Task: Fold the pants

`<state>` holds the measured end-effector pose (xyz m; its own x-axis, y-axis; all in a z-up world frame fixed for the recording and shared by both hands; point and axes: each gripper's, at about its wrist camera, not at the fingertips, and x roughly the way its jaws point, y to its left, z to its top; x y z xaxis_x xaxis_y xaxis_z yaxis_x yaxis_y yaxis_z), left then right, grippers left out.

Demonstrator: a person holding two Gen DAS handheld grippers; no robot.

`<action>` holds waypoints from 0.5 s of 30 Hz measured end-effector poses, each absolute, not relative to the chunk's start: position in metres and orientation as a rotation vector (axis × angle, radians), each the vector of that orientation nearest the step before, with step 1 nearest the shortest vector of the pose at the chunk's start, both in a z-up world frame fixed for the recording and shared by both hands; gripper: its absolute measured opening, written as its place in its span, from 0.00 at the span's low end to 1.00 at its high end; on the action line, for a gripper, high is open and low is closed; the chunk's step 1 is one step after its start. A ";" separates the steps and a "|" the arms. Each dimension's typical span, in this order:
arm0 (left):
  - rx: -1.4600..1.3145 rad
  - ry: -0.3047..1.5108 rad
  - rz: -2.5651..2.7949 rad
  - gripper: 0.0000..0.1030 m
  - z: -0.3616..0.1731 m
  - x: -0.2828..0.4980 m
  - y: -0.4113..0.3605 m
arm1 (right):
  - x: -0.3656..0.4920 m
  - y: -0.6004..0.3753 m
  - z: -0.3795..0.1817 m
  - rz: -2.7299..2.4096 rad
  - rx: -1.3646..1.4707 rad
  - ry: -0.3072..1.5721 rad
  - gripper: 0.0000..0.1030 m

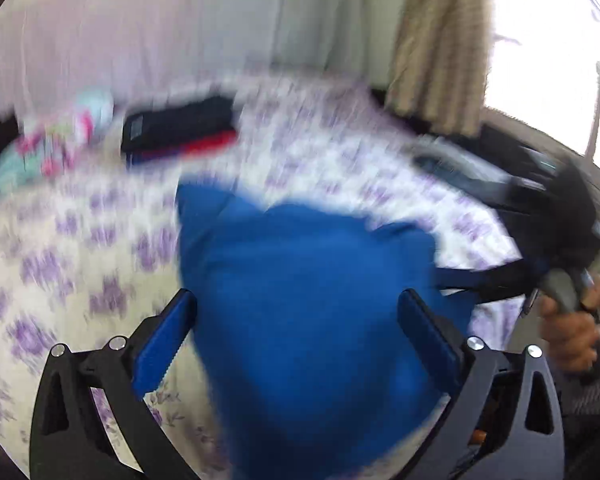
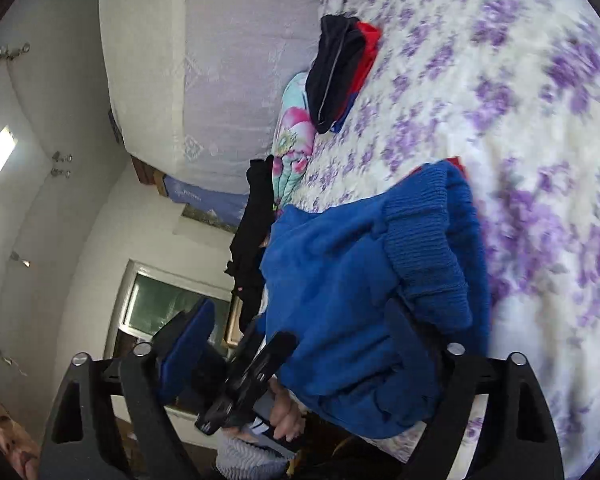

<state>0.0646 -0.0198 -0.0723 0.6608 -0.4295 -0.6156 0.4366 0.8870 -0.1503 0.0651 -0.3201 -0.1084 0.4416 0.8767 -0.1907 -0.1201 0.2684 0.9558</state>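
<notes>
Blue fleece pants (image 1: pixel 300 300) lie bunched on a bedspread (image 1: pixel 80 272) with purple flowers; this view is blurred. My left gripper (image 1: pixel 300 320) is open wide, with the cloth lying between its blue pads (image 1: pixel 168 336) without being pinched. The right gripper (image 1: pixel 456 284), held by a hand (image 1: pixel 572 332), reaches the pants' right edge. In the right wrist view the pants (image 2: pixel 360 300) show a ribbed band (image 2: pixel 424 240). My right gripper (image 2: pixel 298 304) is open: its right finger lies against the cloth and its left pad (image 2: pixel 188 340) is free. The left gripper (image 2: pixel 268 336) sits between them.
A folded stack of dark and red clothes (image 1: pixel 180 132) (image 2: pixel 340 72) lies further up the bed. Beside it is a colourful flowered pillow (image 1: pixel 52 140) (image 2: pixel 296 136). A black garment (image 2: pixel 256 232) hangs at the bed's edge. A beige curtain (image 1: pixel 436 40) hangs by a bright window.
</notes>
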 end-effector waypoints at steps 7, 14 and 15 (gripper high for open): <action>-0.217 0.819 -0.498 0.96 -0.099 0.079 0.012 | 0.061 -0.323 -0.109 0.786 1.100 0.876 0.57; -0.109 0.613 -0.553 0.95 -0.062 0.022 -0.009 | 0.068 -0.268 -0.025 0.966 0.897 0.790 0.87; -0.094 0.590 -0.539 0.95 -0.059 0.018 -0.010 | 0.077 -0.259 -0.025 0.975 0.899 0.808 0.87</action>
<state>0.0181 -0.0104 -0.0593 0.6977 -0.5086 -0.5045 0.4561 0.8585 -0.2346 0.0769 -0.2594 -0.0248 0.3469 0.9235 -0.1639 -0.3318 0.2842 0.8995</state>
